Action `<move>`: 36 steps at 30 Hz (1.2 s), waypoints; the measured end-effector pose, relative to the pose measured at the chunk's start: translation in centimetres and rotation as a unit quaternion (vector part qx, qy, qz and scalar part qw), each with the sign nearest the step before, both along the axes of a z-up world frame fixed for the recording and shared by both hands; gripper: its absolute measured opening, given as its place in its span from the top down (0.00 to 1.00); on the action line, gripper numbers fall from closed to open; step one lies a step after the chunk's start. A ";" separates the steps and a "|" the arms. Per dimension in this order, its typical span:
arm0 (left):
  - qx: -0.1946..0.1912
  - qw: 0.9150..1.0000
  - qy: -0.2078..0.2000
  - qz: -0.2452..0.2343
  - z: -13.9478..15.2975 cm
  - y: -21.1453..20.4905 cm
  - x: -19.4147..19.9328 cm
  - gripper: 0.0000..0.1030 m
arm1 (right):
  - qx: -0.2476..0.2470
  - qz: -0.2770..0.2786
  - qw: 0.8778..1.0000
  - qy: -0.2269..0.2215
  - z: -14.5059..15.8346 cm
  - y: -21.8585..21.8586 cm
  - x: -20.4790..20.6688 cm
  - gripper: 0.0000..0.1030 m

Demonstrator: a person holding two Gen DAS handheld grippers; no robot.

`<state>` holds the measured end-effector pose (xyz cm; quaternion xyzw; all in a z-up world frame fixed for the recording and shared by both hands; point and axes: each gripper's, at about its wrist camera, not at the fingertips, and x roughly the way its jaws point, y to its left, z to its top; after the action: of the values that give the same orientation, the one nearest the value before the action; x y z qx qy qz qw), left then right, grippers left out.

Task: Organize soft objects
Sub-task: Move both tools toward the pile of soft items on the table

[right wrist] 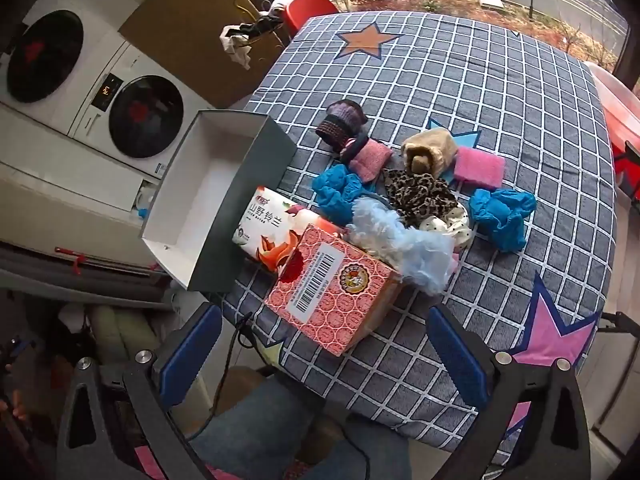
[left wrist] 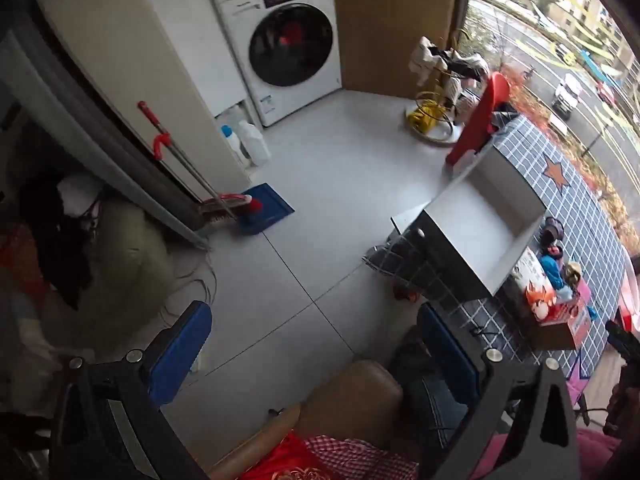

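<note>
Soft scrunchies [right wrist: 420, 196] and pink sponges [right wrist: 478, 168] lay heaped mid-table (two blue ones at the pile's three and nine o'clock), beside an empty box [right wrist: 200, 184].

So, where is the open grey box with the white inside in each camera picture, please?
Left wrist view: the grey box is right of the middle, at the edge of the checked table cover.
Right wrist view: the grey box is left of the middle, open and empty, beside the tissue pack.
Shared landmark: the orange star on the cover.
</note>
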<state>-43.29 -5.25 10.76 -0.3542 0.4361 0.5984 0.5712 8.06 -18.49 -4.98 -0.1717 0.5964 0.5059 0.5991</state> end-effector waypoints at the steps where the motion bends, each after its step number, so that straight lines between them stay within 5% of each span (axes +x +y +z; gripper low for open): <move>1: 0.006 1.000 -0.010 0.009 0.4 -0.1 0.0 0.00 | 0.003 0.001 1.000 -0.001 0.2 -0.2 0.0 0.00; 4: 0.012 1.000 -0.022 -0.006 0.5 0.2 2.2 0.00 | 0.006 0.001 1.000 -0.008 0.7 -0.7 0.5 0.00; 9: -0.004 0.992 -0.030 -0.125 -1.1 2.2 11.9 0.00 | 0.011 -0.037 0.999 -0.013 0.6 -4.1 1.3 0.00; 17: -0.041 0.944 -0.073 -0.321 -5.0 2.5 30.2 0.00 | 0.054 -0.127 0.990 -0.036 2.9 -8.4 5.6 0.00; 26: -0.041 0.911 -0.068 -0.404 -7.6 1.7 42.0 0.00 | 0.002 -0.183 0.981 -0.057 3.8 -6.4 7.9 0.00; 36: -0.088 0.881 -0.056 -0.461 -13.8 8.0 49.2 0.00 | -0.072 -0.263 0.961 -0.048 -0.2 -1.9 10.7 0.00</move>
<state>5.95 2.79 -3.01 -0.1954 0.5682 0.2053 0.7725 18.72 -20.38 -5.14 -0.0759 0.6257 0.2776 0.7250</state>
